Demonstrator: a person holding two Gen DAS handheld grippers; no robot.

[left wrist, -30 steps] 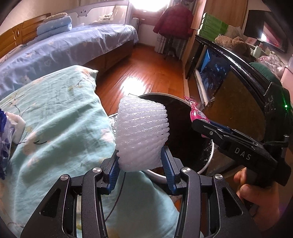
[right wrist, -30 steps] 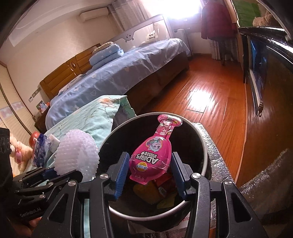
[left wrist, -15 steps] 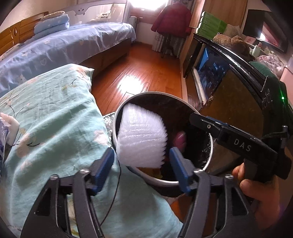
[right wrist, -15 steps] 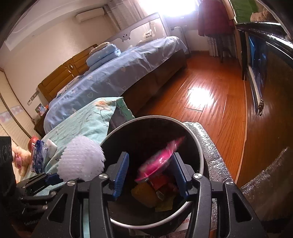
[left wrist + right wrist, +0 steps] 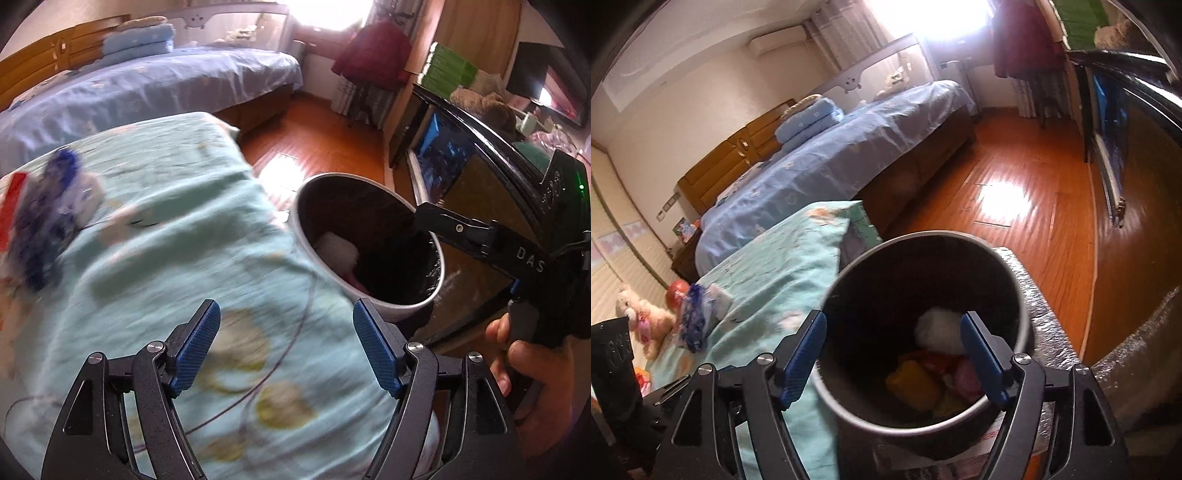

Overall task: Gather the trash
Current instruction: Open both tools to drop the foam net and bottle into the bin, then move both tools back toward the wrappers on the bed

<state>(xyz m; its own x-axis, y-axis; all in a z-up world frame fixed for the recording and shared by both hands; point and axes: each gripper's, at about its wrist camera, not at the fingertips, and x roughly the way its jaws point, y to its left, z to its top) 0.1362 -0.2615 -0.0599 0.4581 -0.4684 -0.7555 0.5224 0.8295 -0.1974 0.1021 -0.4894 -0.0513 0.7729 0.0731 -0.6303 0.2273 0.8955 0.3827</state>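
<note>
Foam net (image 5: 940,328) now in bin (image 5: 849,417)

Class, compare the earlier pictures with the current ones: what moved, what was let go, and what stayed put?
Both grippers let go. The left gripper dropped the white foam net into the bin, and the right gripper dropped the pink pouch there; both sets of jaws are opening, empty. The left gripper has swung back over the teal quilt. The bin and the blue wrapper on the quilt stayed put.

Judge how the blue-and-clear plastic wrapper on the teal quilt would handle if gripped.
The wrapper looks crumpled and thin, so probably floppy and very light. Its glossy film may slip between pads. It lies on the soft quilt, so pinching might catch fabric.
</note>
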